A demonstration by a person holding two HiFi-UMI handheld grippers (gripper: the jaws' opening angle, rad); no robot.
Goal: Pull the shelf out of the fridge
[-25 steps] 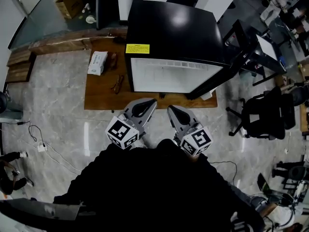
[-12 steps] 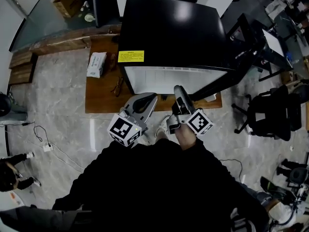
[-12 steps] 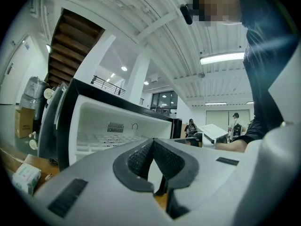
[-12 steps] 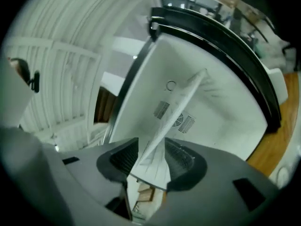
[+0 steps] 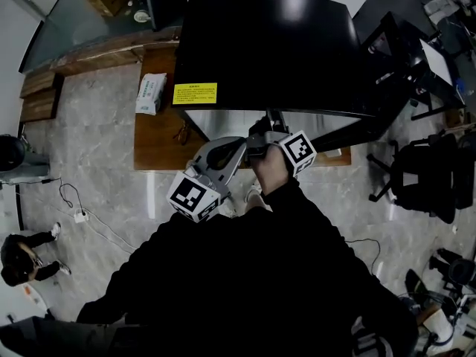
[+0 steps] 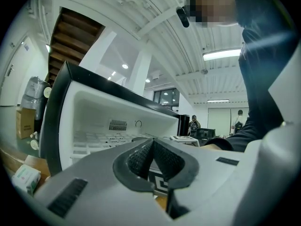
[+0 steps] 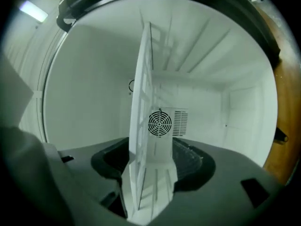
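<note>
The right gripper (image 7: 150, 169), jaws just opened wide, is placed astride the near edge of the shelf (image 7: 141, 102), which runs straight ahead into the fridge (image 5: 268, 50).

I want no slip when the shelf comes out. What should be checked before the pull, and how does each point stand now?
1. Open door on the fridge: ok.
2. Edge of the shelf between the jaws of the right gripper: ok.
3. Jaws clamped on the shelf: not ok; they have just been opening and stand wide.
4. The left gripper clear of the fridge opening: ok; shut, empty, outside.
5. Shelf free of items: ok, none visible.
</note>
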